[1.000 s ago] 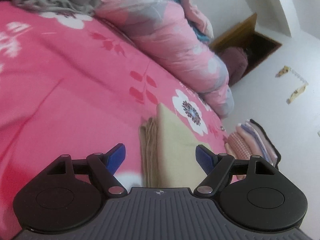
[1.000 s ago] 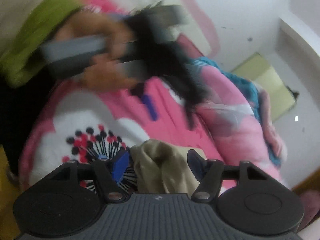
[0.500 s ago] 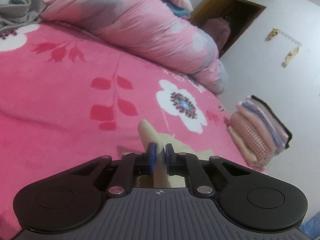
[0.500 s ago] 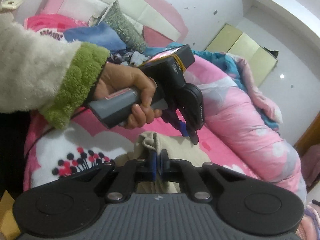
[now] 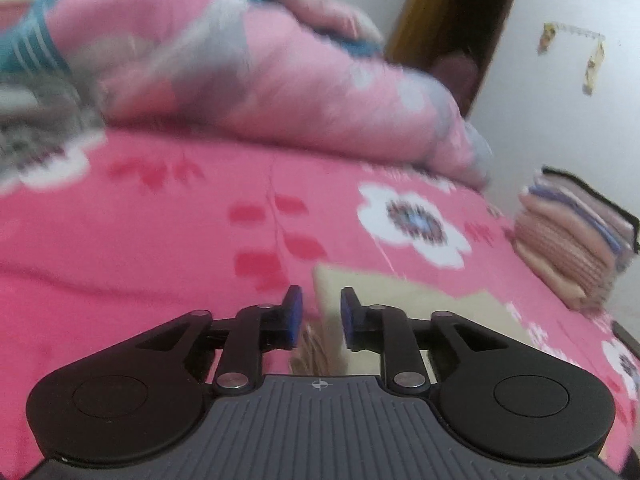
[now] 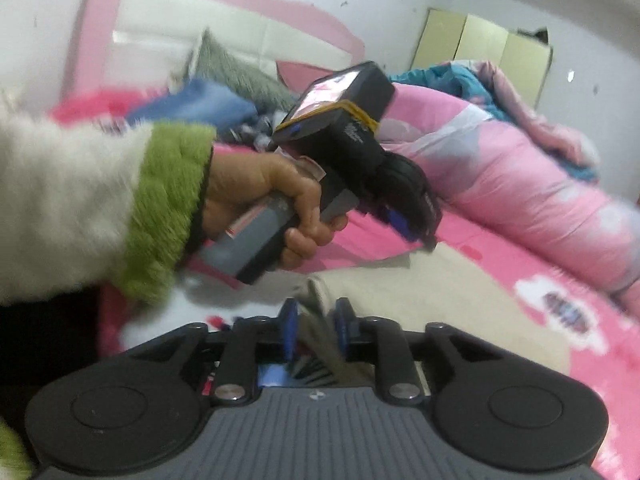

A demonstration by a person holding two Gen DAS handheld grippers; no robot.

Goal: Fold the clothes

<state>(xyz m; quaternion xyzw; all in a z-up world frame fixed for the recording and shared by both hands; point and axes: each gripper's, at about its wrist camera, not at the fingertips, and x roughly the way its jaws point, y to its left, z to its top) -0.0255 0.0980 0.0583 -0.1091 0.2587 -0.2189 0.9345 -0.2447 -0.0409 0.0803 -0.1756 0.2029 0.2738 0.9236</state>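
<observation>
A folded beige garment (image 5: 404,300) lies on the pink flowered bedspread (image 5: 160,240). My left gripper (image 5: 320,318) hovers over its near edge. Its jaws are opening: the cloth's edge stands between the blue pads with a gap on each side. In the right wrist view the same garment (image 6: 432,292) spreads ahead, and my right gripper (image 6: 316,326) straddles its layered edge. Those jaws are opening too, the cloth loose between the pads. A hand in a white and green sleeve (image 6: 160,208) holds the left gripper (image 6: 408,228) above the garment's far side.
A rolled pink quilt (image 5: 288,80) runs along the back of the bed. A stack of folded clothes (image 5: 568,240) sits at the bed's right edge by the wall. Loose clothes and a grey pillow (image 6: 236,76) pile at the headboard. A wooden doorway (image 5: 452,28) stands behind.
Both grippers, wide open a second ago, closed on the beige garment's edge and have now parted a little. Both wrists have rolled, and the garment lies flatter.
</observation>
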